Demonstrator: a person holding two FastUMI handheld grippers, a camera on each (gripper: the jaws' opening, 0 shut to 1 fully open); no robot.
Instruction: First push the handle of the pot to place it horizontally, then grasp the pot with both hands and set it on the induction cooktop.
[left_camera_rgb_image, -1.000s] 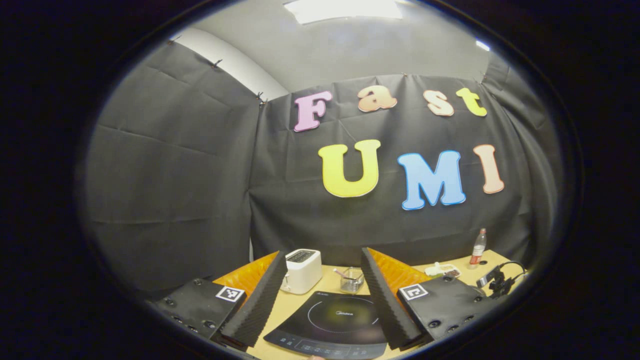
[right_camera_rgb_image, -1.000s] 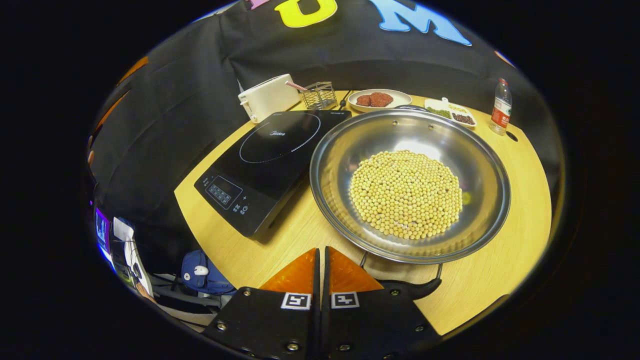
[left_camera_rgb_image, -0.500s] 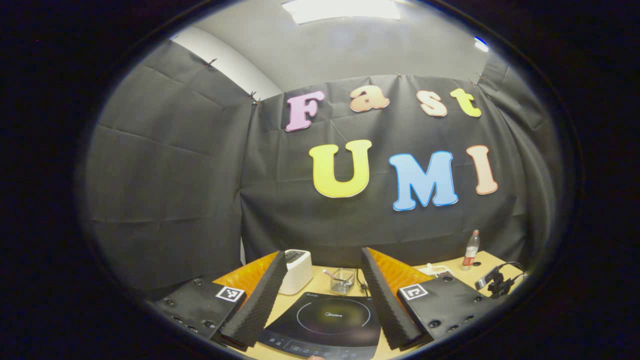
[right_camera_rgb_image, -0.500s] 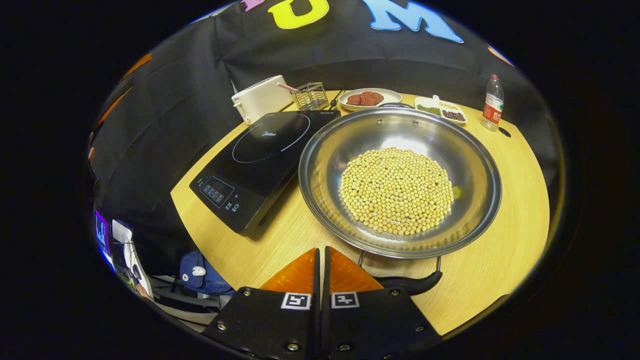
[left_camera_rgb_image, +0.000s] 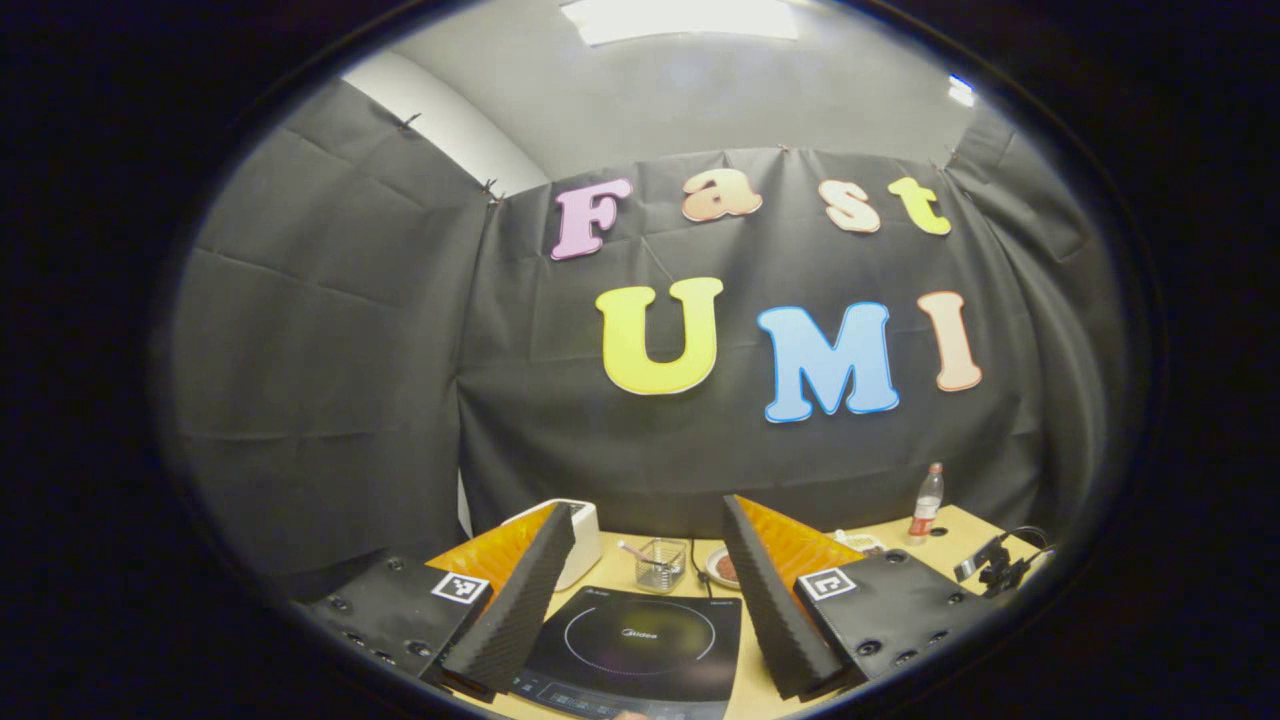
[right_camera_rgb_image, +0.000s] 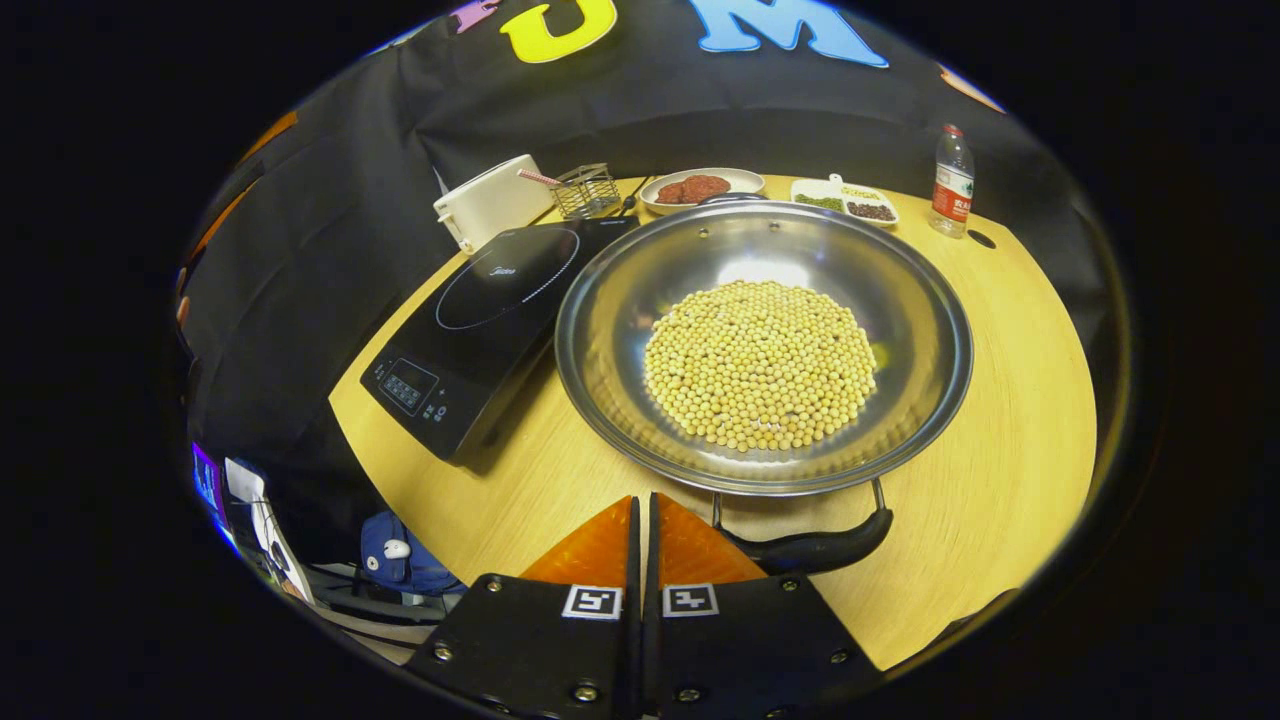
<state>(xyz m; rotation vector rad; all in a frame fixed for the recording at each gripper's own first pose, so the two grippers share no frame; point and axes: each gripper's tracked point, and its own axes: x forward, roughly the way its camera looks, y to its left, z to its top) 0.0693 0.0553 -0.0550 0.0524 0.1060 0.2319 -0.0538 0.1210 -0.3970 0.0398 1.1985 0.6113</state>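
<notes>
Over the last second the pot (right_camera_rgb_image: 762, 345) of beans, on the worktop (right_camera_rgb_image: 1010, 470) beside the induction cooktop (right_camera_rgb_image: 480, 320), has been turned by the closed-fingered right gripper (right_camera_rgb_image: 641, 545) at its handle (right_camera_rgb_image: 815, 548), now nearly horizontal, while the left gripper (left_camera_rgb_image: 640, 590) is held wide open.

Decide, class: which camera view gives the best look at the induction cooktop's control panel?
The right gripper view: the induction cooktop lies whole beside the pot, its control panel facing the camera. In the left gripper view the cooktop sits between the left claw fingers, its panel cut off at the bottom edge.
</notes>
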